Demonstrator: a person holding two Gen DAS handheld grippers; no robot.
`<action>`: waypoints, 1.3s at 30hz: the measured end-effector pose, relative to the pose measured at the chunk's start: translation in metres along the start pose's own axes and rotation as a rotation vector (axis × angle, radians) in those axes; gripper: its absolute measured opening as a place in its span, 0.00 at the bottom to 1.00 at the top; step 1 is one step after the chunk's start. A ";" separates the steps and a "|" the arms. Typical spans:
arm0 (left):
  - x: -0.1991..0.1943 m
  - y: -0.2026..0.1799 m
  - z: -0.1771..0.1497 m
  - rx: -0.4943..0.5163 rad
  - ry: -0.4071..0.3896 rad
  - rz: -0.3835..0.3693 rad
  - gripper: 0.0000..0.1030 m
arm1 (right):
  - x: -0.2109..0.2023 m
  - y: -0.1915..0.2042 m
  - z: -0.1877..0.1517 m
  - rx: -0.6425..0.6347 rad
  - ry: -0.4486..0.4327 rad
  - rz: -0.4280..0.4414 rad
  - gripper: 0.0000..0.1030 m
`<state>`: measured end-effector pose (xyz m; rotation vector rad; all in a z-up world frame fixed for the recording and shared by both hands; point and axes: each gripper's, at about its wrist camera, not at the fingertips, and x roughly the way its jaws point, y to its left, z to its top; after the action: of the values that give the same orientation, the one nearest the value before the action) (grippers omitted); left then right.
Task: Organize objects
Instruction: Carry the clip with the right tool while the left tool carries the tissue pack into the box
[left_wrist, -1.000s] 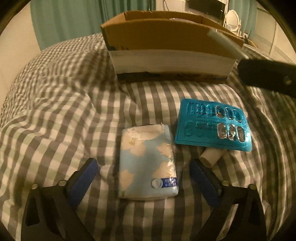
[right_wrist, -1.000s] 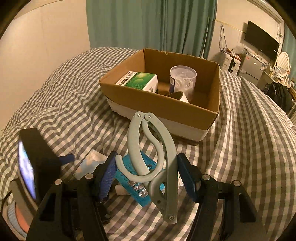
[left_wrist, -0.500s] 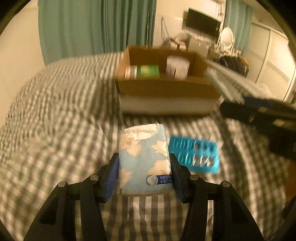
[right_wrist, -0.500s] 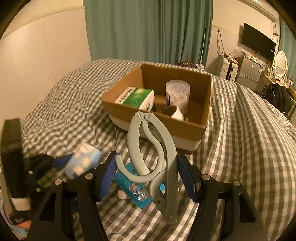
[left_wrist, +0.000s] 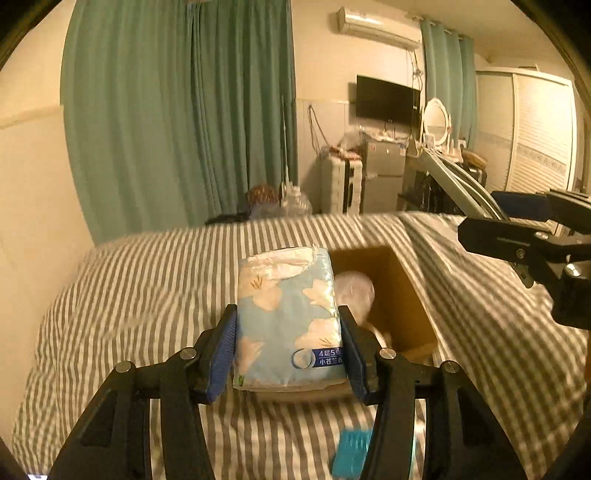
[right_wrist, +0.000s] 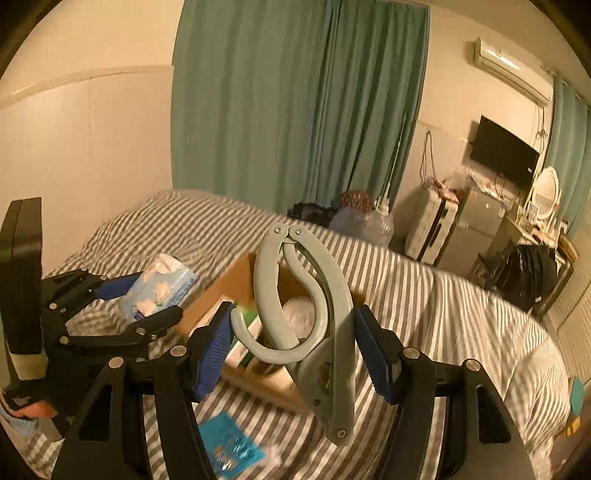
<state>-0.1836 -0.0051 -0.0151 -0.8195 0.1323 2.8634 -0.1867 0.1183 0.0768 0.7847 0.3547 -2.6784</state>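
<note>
Above the checked bedspread (left_wrist: 147, 302), the left gripper (left_wrist: 288, 343) is clamped on a blue flowered tissue pack (left_wrist: 286, 317), held over the near edge of the open cardboard box (left_wrist: 402, 295). The right gripper (right_wrist: 295, 350) grips a grey plastic clip hanger (right_wrist: 317, 332) upright above the box. A teal blister pack (right_wrist: 231, 448) lies on the bedspread before it.
</note>
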 end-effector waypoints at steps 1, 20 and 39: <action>0.006 0.000 0.006 0.001 -0.006 0.001 0.52 | 0.003 -0.001 0.007 -0.003 -0.004 0.005 0.63; 0.158 -0.012 0.007 0.021 0.108 0.031 0.52 | 0.138 -0.039 -0.007 0.148 0.225 0.095 0.63; 0.031 0.000 0.019 -0.002 0.015 0.119 1.00 | 0.022 -0.067 0.012 0.212 -0.016 0.093 0.89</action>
<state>-0.2196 0.0012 -0.0151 -0.8613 0.1861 2.9688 -0.2351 0.1700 0.0837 0.8169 0.0286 -2.6620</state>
